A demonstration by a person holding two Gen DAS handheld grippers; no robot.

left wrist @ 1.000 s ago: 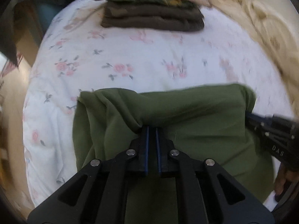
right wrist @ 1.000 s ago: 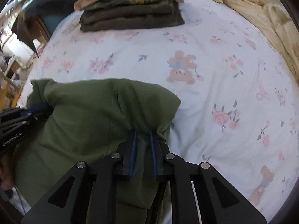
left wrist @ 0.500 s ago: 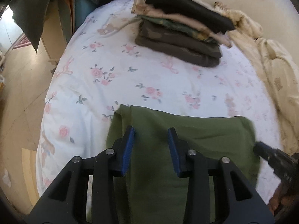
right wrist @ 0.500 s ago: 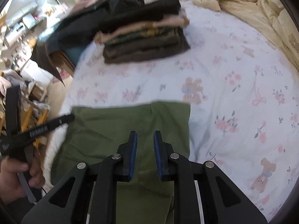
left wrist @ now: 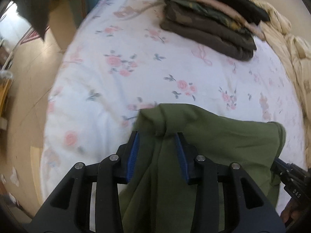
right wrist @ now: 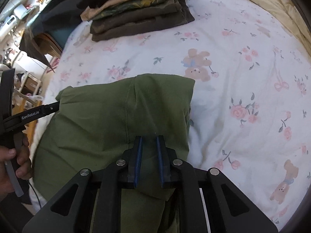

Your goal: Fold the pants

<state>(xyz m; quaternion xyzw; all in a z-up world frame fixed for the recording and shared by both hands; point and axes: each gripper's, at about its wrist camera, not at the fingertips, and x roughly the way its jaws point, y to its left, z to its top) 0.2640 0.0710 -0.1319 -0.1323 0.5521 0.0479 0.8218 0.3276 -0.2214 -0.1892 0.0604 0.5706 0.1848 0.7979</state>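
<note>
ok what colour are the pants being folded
Olive green, plain with no pattern. The pants show best in the right wrist view.

L gripper jaws off pants.

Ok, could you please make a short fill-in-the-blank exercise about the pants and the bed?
1. The pants are ___ in colour.
2. The sheet under them shows roses and small ___.
3. The clothes in the stack are ___, not crumpled.
Missing words: green; bears; folded.
</note>
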